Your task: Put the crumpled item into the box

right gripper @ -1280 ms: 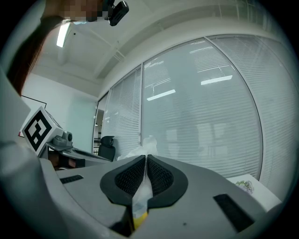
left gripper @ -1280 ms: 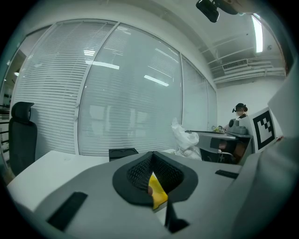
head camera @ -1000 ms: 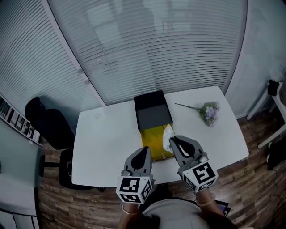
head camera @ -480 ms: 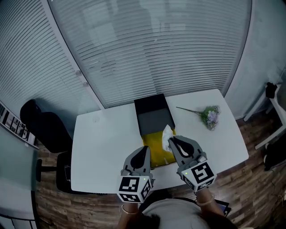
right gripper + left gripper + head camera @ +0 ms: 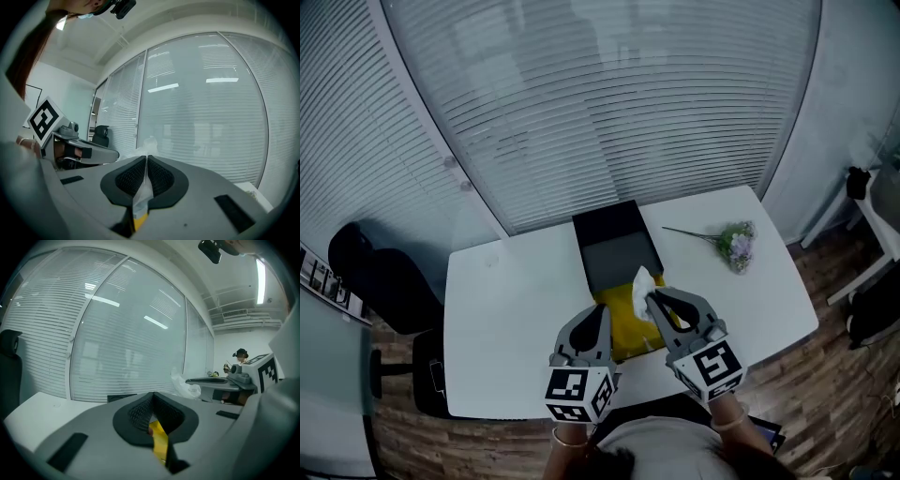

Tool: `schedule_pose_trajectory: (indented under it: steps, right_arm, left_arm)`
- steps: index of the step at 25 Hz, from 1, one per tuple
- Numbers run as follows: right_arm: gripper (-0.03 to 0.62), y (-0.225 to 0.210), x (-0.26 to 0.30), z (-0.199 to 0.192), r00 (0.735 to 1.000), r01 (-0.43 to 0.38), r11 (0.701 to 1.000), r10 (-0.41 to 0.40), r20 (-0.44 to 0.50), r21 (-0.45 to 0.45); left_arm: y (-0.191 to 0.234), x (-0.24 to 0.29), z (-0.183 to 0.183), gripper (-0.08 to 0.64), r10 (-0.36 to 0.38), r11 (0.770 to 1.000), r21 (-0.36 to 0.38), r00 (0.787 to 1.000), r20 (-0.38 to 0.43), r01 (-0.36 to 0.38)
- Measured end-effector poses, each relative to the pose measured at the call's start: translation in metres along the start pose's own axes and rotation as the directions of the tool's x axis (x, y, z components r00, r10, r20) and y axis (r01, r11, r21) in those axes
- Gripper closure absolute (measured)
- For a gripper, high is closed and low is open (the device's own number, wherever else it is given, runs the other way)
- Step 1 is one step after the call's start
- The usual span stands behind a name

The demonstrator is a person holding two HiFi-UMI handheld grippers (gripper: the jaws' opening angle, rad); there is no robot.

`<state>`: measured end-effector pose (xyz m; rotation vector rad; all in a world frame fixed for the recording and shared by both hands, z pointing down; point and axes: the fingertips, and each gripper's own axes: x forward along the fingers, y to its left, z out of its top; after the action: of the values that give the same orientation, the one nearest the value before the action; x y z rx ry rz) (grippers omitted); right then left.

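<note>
Head view: both grippers are held low and close to the person's body, side by side, reaching forward over the near edge of a white surface (image 5: 511, 309). Their marker cubes face up toward the camera. The left gripper (image 5: 600, 315) and the right gripper (image 5: 653, 298) angle slightly toward each other. Between the two pairs of fingers sits the crumpled item (image 5: 628, 317), a yellow sheet with a white crumpled tuft at the right fingertips. Whether it rests on the surface or hangs lifted cannot be told. Just beyond the fingertips lies an open black box (image 5: 621, 255), with its near end right at the yellow sheet. A flower sprig (image 5: 733, 246) lies well off to the right of the right fingers. A dark chair (image 5: 380, 281) stands far to the left of the left fingers, beside the surface. Window blinds (image 5: 609, 103) fill the background beyond the box.

Left gripper view: the left gripper (image 5: 152, 399) has its fingers pressed together on a yellow strip of the crumpled item (image 5: 158, 441). The strip runs back from the pads toward the camera. To the right of these fingers, the other gripper is level with them, and the white tuft is at its tip.

Right gripper view: the right gripper (image 5: 146, 161) has its fingers pinched on a pale, thin fold of the crumpled item (image 5: 140, 197), which shows yellow at its lower end. The left gripper is level with these fingers, off to their left.
</note>
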<state>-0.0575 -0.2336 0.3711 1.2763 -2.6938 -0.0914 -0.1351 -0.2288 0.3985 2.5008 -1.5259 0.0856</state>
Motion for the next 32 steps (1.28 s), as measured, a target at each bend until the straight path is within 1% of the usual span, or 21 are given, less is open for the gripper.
schedule_pose_trajectory:
  steps: [4, 7, 10, 15, 21, 26, 32]
  right_arm:
    - [0.555, -0.008, 0.006, -0.007, 1.0, -0.006, 1.0, 0.006, -0.024, -0.008]
    - [0.555, -0.011, 0.011, -0.011, 0.999, -0.03, 0.999, 0.029, -0.043, -0.039]
    - [0.555, -0.016, 0.017, -0.018, 0.997, -0.049, 0.998, 0.047, -0.063, -0.037]
    - [0.555, -0.02, 0.023, -0.03, 0.99, -0.104, 0.992, 0.097, -0.098, -0.068]
    - [0.555, -0.024, 0.029, -0.043, 0.982, -0.157, 0.984, 0.147, -0.122, -0.08]
    - [0.555, -0.02, 0.037, -0.055, 0.968, -0.216, 0.97, 0.199, -0.152, -0.108]
    - [0.555, -0.009, 0.046, -0.072, 0.945, -0.293, 0.943, 0.26, -0.2, -0.156]
  left_arm:
    - [0.001, 0.007, 0.0, 0.545, 0.005, 1.0, -0.002, 1.0, -0.003, -0.005]
    - [0.002, 0.011, 0.0, 0.545, 0.016, 1.0, -0.005, 1.0, -0.004, -0.016]
    - [0.002, 0.016, 0.002, 0.545, 0.029, 1.0, -0.008, 1.0, -0.004, -0.029]
    - [0.003, 0.023, 0.004, 0.545, 0.058, 0.998, -0.015, 0.998, 0.003, -0.058]
    - [0.003, 0.03, 0.006, 0.545, 0.095, 0.995, -0.017, 0.995, 0.005, -0.095]
    - [0.006, 0.031, 0.004, 0.545, 0.126, 0.992, -0.02, 0.992, 0.005, -0.125]
    - [0.013, 0.03, 0.005, 0.545, 0.164, 0.986, -0.026, 0.986, 0.005, -0.164]
